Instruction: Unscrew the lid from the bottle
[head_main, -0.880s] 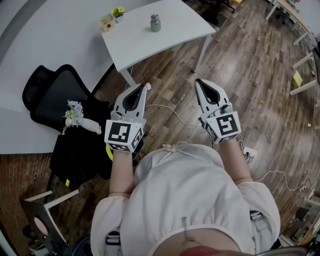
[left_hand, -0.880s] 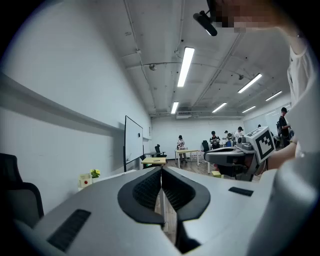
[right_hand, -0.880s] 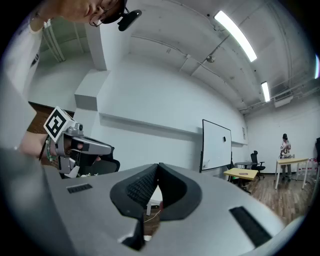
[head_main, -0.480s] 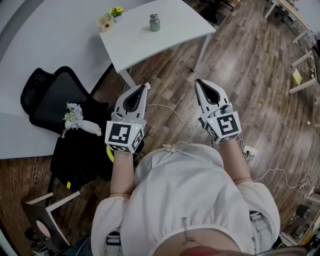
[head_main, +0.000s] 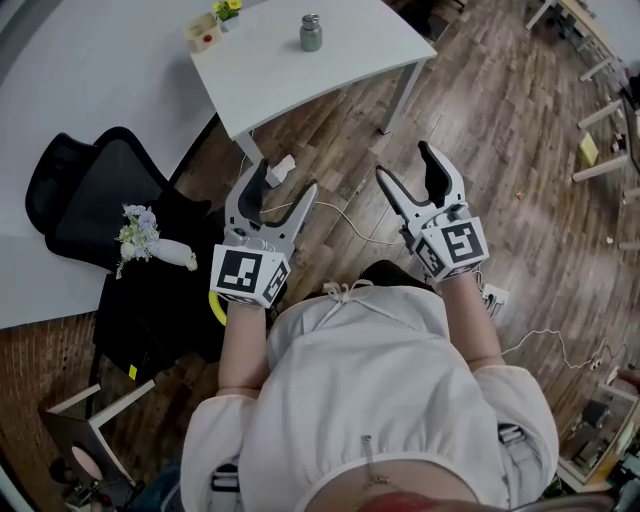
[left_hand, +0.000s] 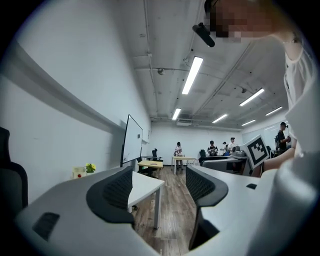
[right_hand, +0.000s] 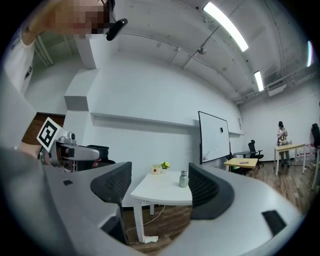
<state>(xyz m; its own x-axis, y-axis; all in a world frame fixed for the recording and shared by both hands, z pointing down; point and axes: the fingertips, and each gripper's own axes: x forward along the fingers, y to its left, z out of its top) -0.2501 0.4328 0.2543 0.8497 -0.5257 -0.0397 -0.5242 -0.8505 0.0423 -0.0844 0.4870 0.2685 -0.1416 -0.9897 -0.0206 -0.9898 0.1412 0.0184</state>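
Note:
A small grey-green bottle with a silver lid stands upright on a white table, far ahead of both grippers. My left gripper and right gripper are held at waist height over the wooden floor, both open and empty. In the right gripper view the bottle shows far off on the table, just inside the right jaw of the open gripper. The left gripper view shows open jaws and the table's corner, but no bottle.
A small box and a yellow flower pot sit at the table's far left. A black office chair with a flower bouquet stands left. A cable lies on the floor. More desks stand right.
Both grippers have gone from shut to open and lifted slightly forward. The table and bottle have shifted toward the top of the head view.

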